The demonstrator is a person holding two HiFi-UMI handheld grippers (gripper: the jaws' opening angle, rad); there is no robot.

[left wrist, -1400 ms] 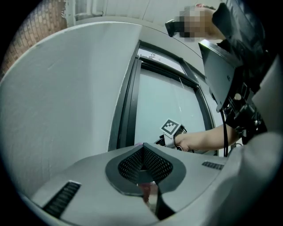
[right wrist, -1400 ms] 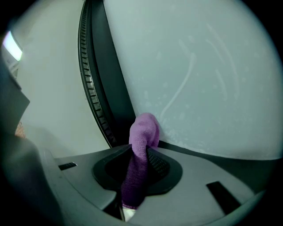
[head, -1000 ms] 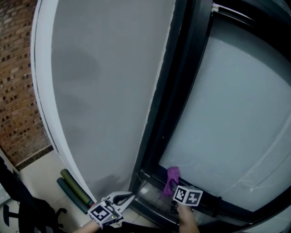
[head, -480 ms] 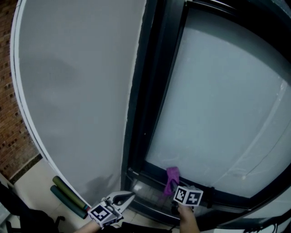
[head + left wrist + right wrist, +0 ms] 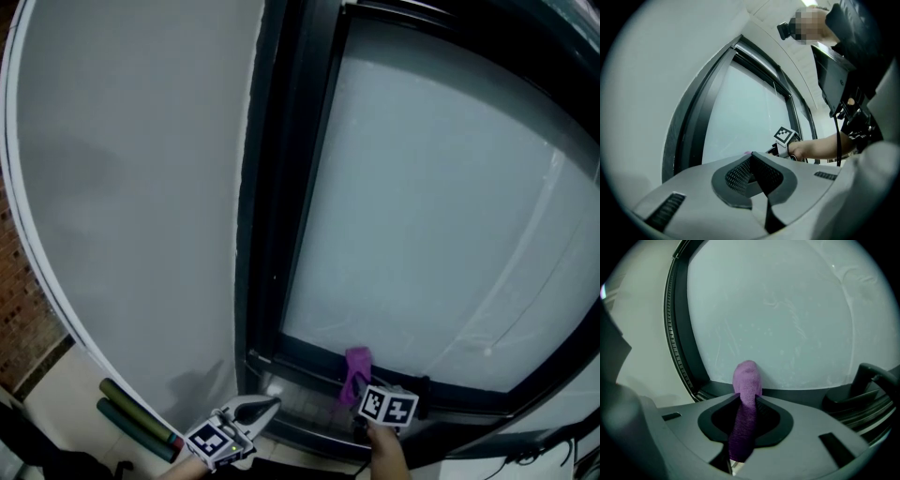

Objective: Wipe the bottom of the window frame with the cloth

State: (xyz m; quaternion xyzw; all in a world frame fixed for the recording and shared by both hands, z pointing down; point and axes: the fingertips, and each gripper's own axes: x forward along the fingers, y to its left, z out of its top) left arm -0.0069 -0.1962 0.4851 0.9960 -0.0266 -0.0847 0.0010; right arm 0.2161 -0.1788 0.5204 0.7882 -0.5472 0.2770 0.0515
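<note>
Closest in, the right tool point(image 5: 747, 398) is clamped on the purple cloth point(image 5: 746, 380). The cloth runs up between the jaws and a rounded wad pokes out past the tips. The left tool point(image 5: 751, 158) sits low and off to the side with its jaws closed together and nothing in them, so it's not doing any of the work.

The cloth looks like soft, fuzzy terry, so I'd guess it's very light and floppy with no stiffness of its own. My take is that bunching it and pinching it behind a fat wad, like here, is the way to hold it. The wad should squash down into the grooves. The drag from rubbing could tug it out though, so a firm pinch matters.

Just past the wad is the dark bottom frame rail point(image 5: 797, 395). The cloth is right at it, but I can't tell for sure if it's touching. Beyond that there's just the frosted glass point(image 5: 787, 310) going up.
</note>
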